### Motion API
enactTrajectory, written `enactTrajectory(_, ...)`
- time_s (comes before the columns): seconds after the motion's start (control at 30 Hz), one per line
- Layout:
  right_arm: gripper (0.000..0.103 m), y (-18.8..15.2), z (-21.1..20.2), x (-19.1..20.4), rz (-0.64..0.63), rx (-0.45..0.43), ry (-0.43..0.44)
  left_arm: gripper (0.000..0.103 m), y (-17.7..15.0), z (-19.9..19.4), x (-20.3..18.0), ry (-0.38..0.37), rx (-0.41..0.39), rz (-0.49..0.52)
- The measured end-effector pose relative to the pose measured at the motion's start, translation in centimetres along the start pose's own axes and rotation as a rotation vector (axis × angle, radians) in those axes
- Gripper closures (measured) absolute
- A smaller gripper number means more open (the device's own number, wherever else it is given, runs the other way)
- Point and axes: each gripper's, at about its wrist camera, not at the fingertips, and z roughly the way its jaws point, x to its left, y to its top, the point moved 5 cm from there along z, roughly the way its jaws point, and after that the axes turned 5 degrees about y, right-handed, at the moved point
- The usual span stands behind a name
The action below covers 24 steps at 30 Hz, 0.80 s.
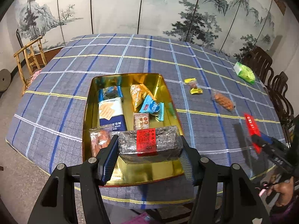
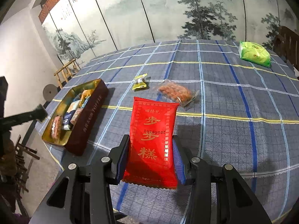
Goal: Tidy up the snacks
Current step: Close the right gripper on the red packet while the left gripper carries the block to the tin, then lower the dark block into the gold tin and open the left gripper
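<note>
Crinkly red cake pouch (image 2: 152, 141) sits pinched in your right claw (image 2: 151, 158) above the desk (image 2: 233, 97): light, soft, slippery, so keep hold mid-body. Your left claw (image 1: 149, 149) clamps a stiff, dense sesame brick (image 1: 149, 142) over the gold tin (image 1: 89, 100).

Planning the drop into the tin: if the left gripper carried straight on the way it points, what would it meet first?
The left gripper, shut on the dark speckled block with a red label, points into the gold rectangular tin. Likely first: the small pink-brown packet just ahead, though depth is unclear.
</note>
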Motion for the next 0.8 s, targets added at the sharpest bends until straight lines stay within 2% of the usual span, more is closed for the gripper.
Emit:
enactTrajectory(0.2,0.058,0.2,-0.5,0.0,0.001,-0.014,-0.003,0.046,-0.9,3.0,0.8,0.002,0.056,-0.015)
enactTrajectory(0.8,0.058,0.4,-0.4,-0.2,0.008,-0.017,0.001,0.046,-1.7,6.9,0.1,0.009,0.104,0.003)
